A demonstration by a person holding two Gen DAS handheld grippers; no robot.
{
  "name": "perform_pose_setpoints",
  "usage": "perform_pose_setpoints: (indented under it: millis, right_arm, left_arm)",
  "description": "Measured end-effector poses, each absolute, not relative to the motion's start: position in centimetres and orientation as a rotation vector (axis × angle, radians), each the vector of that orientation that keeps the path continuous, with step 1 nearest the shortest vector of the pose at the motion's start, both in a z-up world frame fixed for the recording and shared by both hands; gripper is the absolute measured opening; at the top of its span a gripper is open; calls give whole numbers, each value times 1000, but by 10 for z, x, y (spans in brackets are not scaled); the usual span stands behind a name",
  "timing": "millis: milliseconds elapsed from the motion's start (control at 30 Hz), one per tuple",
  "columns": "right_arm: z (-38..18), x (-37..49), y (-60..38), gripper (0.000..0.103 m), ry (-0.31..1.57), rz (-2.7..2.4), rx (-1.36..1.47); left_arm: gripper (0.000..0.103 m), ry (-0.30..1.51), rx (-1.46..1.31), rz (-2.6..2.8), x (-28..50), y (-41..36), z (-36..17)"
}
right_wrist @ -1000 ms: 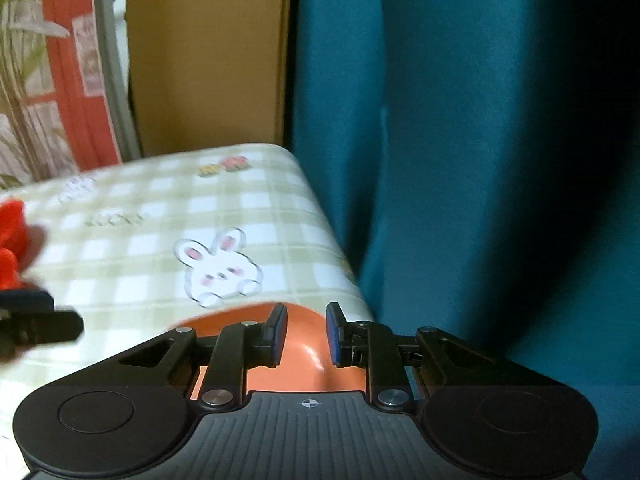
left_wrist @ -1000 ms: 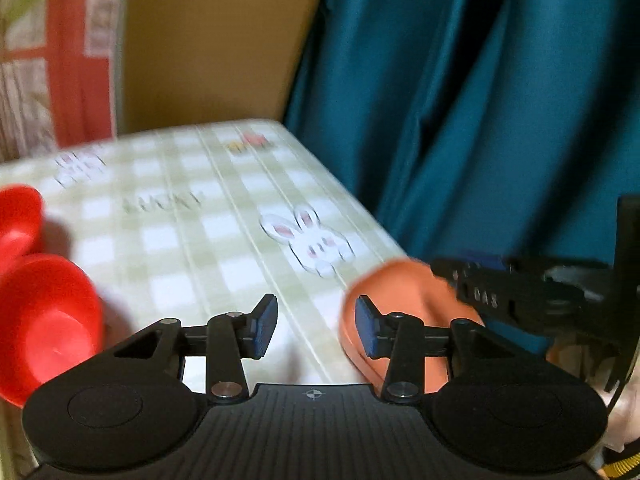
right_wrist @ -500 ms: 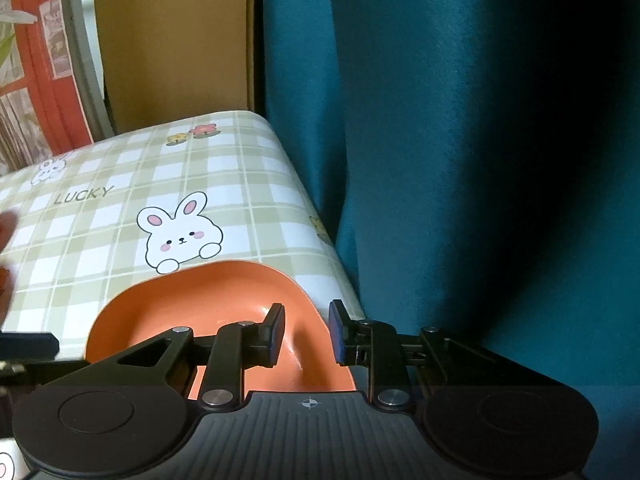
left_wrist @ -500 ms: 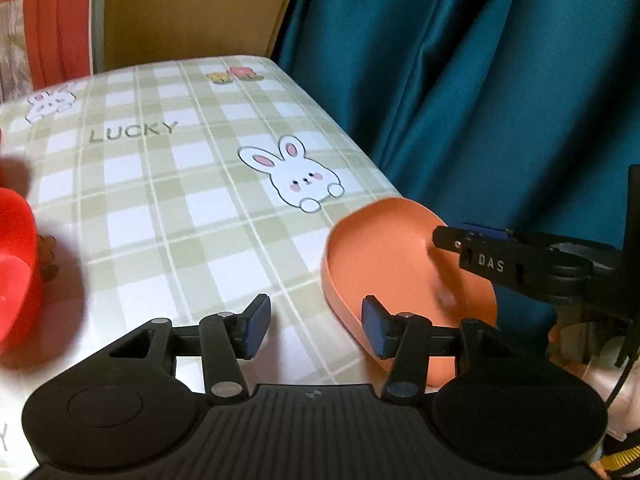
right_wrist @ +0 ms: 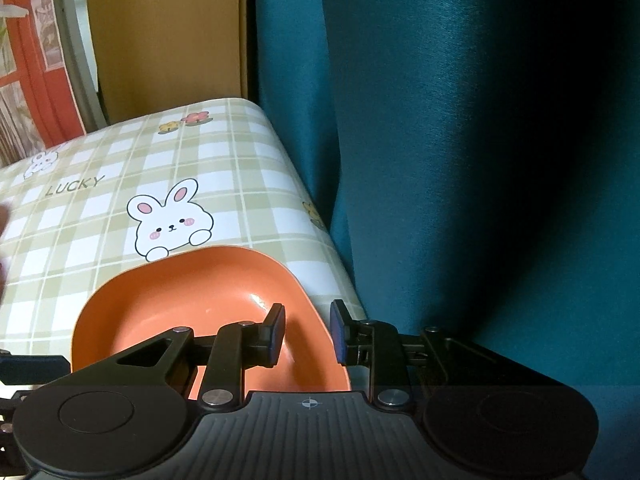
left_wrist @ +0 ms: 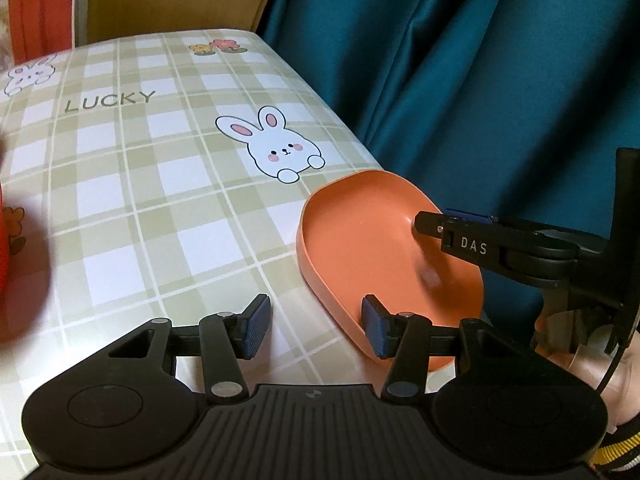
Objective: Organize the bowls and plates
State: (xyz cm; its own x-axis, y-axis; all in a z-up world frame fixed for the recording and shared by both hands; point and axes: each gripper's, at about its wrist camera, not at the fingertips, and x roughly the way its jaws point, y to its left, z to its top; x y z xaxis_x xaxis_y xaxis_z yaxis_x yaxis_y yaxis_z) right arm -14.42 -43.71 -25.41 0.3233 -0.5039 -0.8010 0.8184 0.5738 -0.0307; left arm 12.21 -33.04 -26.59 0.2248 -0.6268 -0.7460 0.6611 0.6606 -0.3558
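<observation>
1. left wrist view: left gripper [left_wrist: 316,326] fingers spread apart, gripping nothing, over the checked tablecloth [left_wrist: 160,200]. orange plate [left_wrist: 380,256] sits at the table's right edge, near the bunny print [left_wrist: 280,148]. right gripper [left_wrist: 430,222] reaches over the plate's far rim from the right.
2. right wrist view: right gripper [right_wrist: 307,334] fingers parted, straddling the orange plate's [right_wrist: 192,304] right rim, one pad inside, one outside, not clamped. teal curtain [right_wrist: 460,140] beyond the table edge.

two low, close wrist views sharing the orange plate [left_wrist: 372,236] [right_wrist: 192,296]
</observation>
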Motion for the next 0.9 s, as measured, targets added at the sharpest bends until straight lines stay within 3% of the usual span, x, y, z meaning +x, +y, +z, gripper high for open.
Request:
perform_pose_setpoints:
  millis: [200,267,367,533,900]
  right_arm:
    - [-254,-138,-428,24,871,-847,435]
    - [-253,-136,-428,23,877,-854,428]
    - [-255,-139,-432,23,879,-864,451]
    - [-256,-141,-425,10,885,-840,453]
    - [-231,-130,-404,7,807,-781,518]
  left_arm:
    - [49,1021,34,-900,120,-325,-266]
    - [25,1019,47,-899,119,-324,-266]
    - [23,1005,66,-895,118,-321,-265]
    - [18,992,52,-881,121,-314,-264]
    - [16,946,2,-817,134,-286,-243]
